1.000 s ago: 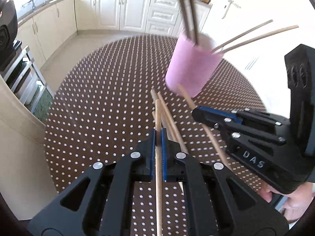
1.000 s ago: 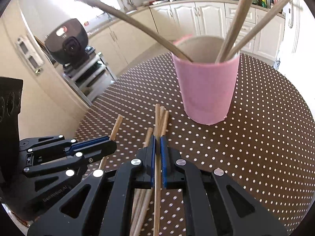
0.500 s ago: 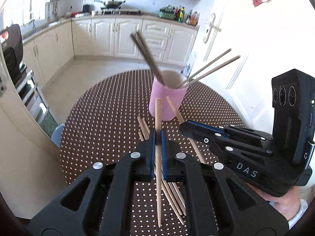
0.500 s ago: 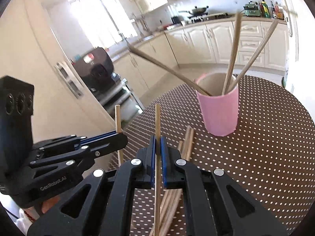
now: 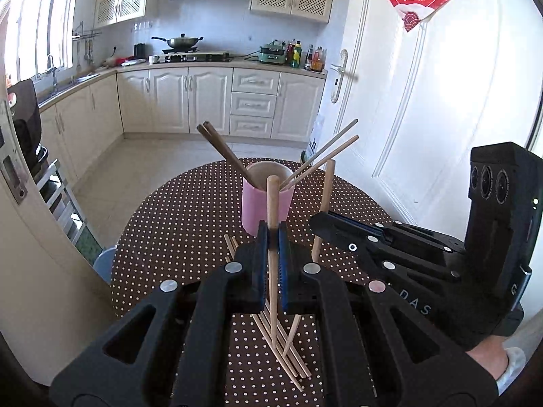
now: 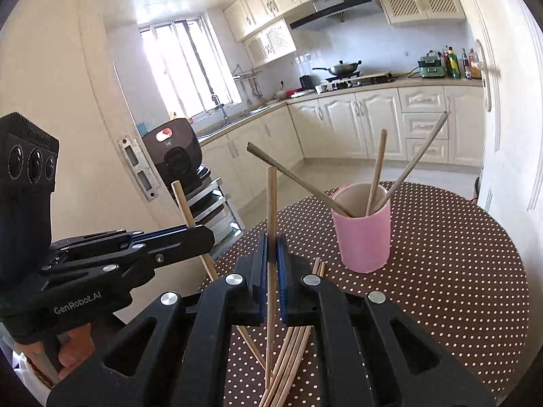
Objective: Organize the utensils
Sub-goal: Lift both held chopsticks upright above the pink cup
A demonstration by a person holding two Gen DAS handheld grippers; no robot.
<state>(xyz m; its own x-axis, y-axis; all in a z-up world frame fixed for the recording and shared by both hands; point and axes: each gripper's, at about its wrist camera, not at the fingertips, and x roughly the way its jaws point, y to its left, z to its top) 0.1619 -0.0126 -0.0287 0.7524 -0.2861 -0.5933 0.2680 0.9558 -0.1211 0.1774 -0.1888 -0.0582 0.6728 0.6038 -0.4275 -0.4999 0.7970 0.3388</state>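
Observation:
A pink cup (image 5: 266, 208) (image 6: 362, 237) stands on the brown dotted table (image 5: 176, 237) (image 6: 458, 271) with several chopsticks leaning out of it. My left gripper (image 5: 272, 237) (image 6: 200, 230) is shut on one pale wooden chopstick (image 5: 272, 210) (image 6: 183, 203), held nearly upright above the table. My right gripper (image 6: 271, 247) (image 5: 317, 218) is shut on another chopstick (image 6: 271, 203) (image 5: 326, 186), also upright. Both grippers hover short of the cup, side by side. Several loose chopsticks (image 5: 285, 346) (image 6: 288, 366) lie in a bundle on the table beneath them.
The round table's edge drops to a tiled floor (image 5: 163, 166). A black appliance on a rack (image 6: 176, 156) stands to the left, and a white door (image 5: 441, 101) to the right. Kitchen cabinets (image 5: 210, 101) line the far wall.
Both grippers rose and drew back from the cup, each lifting its chopstick off the table. The chopsticks now stand clear of the bundle, and the cup looks smaller and farther away.

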